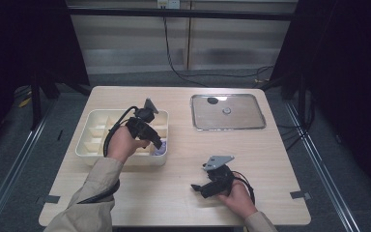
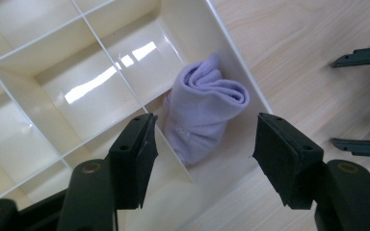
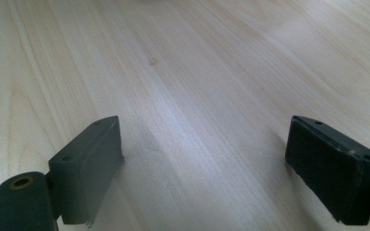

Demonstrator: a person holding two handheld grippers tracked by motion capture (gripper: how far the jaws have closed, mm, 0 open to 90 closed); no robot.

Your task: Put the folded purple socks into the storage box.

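Lilac sock (image 2: pixel 203 110) x1 in organizer (image 1: pixel 92 126); tray (image 1: pixel 228 112) x1.

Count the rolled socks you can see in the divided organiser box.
1: a lilac rolled sock lies in a corner compartment of the divided organiser box, below the open left tool. The hand may hide others.

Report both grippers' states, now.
Left gripper: jaws open, holding nothing, above the rolled purple cloth in the divided tray.
Right gripper: jaws open, empty, over the table.
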